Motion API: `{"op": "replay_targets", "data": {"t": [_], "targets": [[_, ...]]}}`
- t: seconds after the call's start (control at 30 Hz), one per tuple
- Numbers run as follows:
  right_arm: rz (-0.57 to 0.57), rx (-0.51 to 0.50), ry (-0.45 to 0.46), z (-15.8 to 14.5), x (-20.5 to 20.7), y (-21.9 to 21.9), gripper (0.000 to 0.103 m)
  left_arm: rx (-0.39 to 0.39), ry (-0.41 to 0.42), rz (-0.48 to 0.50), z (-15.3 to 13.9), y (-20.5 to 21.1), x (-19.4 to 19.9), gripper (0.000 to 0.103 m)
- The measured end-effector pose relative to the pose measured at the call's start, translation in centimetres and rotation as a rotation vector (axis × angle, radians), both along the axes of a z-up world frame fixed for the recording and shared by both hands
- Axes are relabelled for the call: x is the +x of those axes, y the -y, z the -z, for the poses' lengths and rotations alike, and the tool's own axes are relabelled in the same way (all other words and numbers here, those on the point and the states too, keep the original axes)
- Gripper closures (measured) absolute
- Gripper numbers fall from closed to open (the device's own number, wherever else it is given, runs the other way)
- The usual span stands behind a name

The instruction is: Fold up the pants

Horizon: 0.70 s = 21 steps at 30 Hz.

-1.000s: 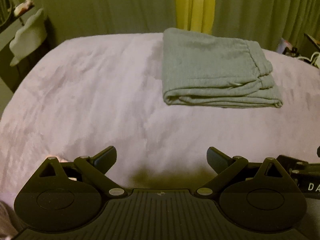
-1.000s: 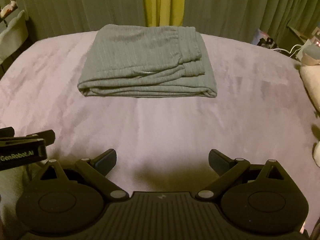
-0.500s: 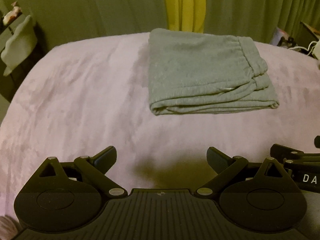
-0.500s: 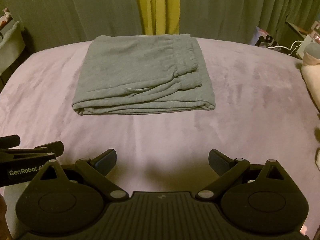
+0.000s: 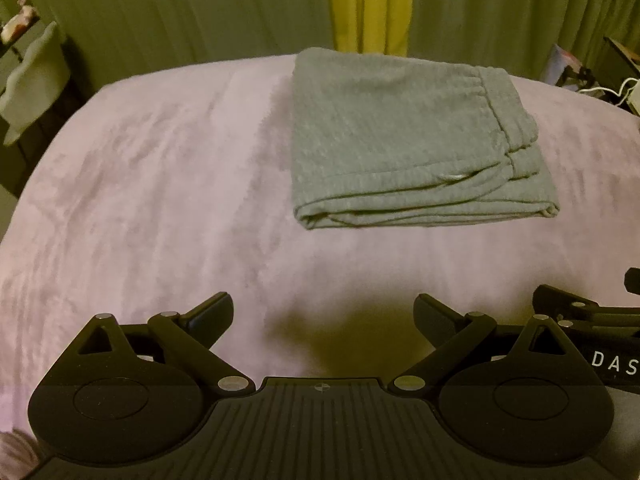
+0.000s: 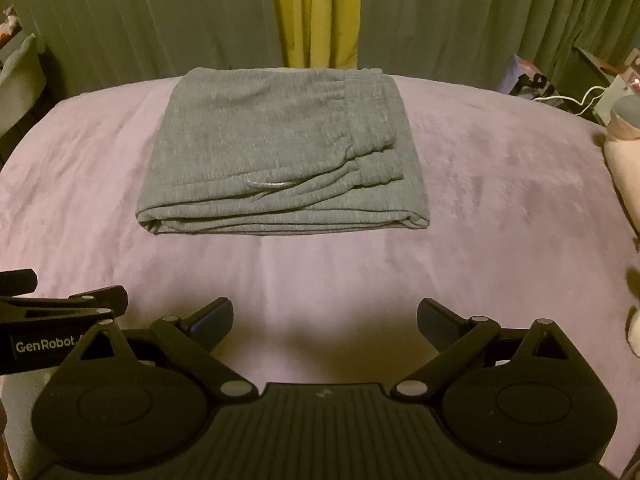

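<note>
pants (image 6: pixel 276 152) | grey | folded flat, drawstring showing | on bed

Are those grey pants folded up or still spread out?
Folded: the grey knit pants lie as a compact rectangle, stacked layers showing along the near edge.

Occlusions and cut-offs, both wrist views

Pants (image 6: pixel 280 152): inner layers hidden under top fold. Far right of the fingers, a pale object (image 6: pixel 624 168) is cut by the frame edge, unidentifiable. Far left, shelf clutter (image 5: pixel 24 24) blurred, too small to identify.
</note>
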State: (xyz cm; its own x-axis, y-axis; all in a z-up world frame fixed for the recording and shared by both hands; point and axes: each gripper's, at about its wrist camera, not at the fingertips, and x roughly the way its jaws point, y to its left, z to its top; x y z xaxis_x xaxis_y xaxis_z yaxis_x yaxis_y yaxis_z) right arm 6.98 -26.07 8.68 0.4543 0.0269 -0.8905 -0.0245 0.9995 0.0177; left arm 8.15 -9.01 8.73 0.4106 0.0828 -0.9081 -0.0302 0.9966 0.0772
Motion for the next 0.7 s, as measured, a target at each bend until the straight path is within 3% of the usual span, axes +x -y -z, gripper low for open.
{"op": "replay_targets", "data": {"t": [0.7], "targets": [[-0.005, -0.016, 0.008, -0.49, 0.35, 0.16, 0.004, 0.003, 0.003, 0.000, -0.16, -0.25, 0.30, 0.002]]}}
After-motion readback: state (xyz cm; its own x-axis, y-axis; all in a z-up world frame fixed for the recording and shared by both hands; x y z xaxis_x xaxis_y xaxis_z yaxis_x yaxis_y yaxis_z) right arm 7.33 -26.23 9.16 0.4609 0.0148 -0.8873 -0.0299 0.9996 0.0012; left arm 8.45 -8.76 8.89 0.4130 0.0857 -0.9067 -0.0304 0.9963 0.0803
